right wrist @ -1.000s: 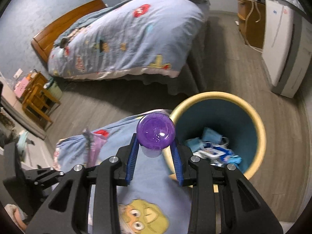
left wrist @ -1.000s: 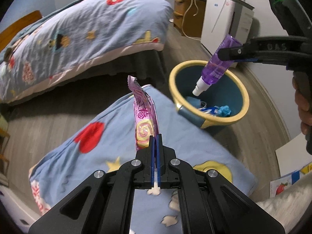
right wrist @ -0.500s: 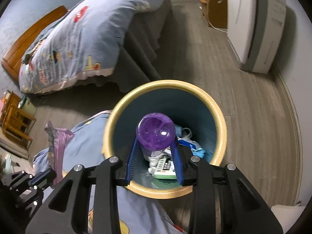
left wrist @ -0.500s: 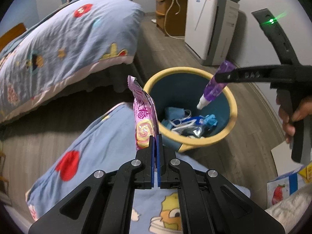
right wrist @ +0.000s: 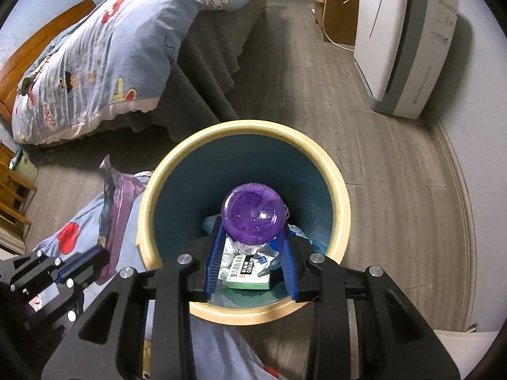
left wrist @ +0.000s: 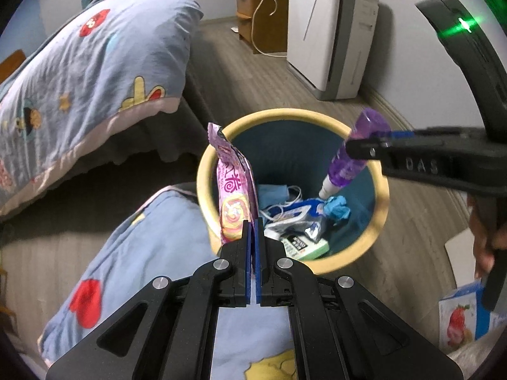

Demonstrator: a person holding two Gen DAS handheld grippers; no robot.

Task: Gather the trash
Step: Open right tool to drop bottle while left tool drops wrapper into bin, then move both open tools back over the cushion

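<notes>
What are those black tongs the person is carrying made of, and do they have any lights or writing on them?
Both look like matte black plastic frames with triangular cut-outs and round silver bolt heads. The left tongs and right tongs have ridged blue pads lining the fingers. From the side, the right one shows raised letters reading DAS, a curved black handle and a small green light. No cables or sleeves show.

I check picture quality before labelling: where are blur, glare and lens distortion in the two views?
Left wrist view: the quilt on the bed is blurred, a green light flares at upper right, and the pink wrapper is sharp. Right wrist view: the fisheye bends the floorboards, and a small highlight sits on the purple bottle.
</notes>
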